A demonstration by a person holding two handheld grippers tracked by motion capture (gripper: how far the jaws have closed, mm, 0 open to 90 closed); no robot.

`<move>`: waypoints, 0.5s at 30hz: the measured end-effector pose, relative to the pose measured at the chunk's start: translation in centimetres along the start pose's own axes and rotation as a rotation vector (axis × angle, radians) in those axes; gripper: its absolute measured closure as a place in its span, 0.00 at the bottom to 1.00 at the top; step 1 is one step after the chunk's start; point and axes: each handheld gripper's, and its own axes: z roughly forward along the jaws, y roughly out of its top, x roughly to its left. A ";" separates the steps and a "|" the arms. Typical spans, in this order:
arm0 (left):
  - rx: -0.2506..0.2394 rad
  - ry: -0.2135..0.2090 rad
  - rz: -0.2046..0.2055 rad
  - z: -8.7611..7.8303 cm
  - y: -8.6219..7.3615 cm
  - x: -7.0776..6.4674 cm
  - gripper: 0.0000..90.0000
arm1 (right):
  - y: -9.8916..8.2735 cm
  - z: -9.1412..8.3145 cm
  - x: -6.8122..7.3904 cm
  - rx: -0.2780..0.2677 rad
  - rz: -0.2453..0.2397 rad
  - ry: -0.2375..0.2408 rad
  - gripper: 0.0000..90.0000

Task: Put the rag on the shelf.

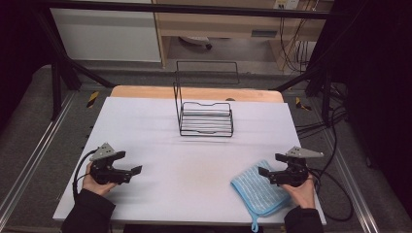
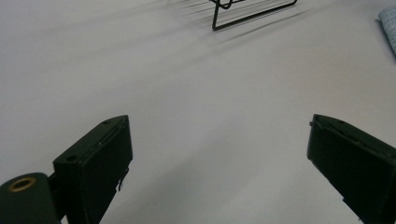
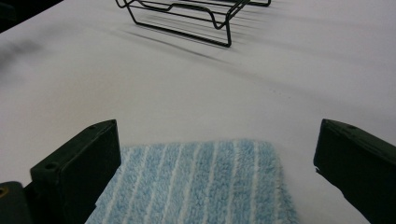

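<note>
Right gripper view, right hand-held gripper (image 3: pixel 217 163) spread wide, blue striped cloth (image 3: pixel 201 184) lying between its jaws, unheld.

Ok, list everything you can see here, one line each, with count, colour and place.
wire rack: one, black, far middle of the table, nothing in it.
cloth: one, light blue with white stripes, near right corner of the table, under the right tool.
table: one, white top with a wooden strip along the far edge, centre of the scene.
frame bars: several, black, around the table.
cables: several, black, on the floor to the right.
left tool: one, black, jaws open, near left of the table.
right tool: one, black, jaws open, over the cloth.
hands: two, one on each tool.
</note>
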 end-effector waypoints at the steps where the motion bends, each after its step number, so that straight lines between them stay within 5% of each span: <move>1: 0.002 -0.001 0.000 0.1 0.0 0.0 0.07 | 0.0 0.0 0.0 0.003 -0.002 -0.005 0.02; 10: 0.012 0.005 0.005 0.2 -0.2 -0.1 0.07 | 0.0 0.3 0.0 0.018 0.004 -0.010 0.05; 15: 0.024 0.008 0.012 0.4 -0.3 -0.1 0.08 | 0.2 0.7 0.0 0.030 0.027 -0.037 0.16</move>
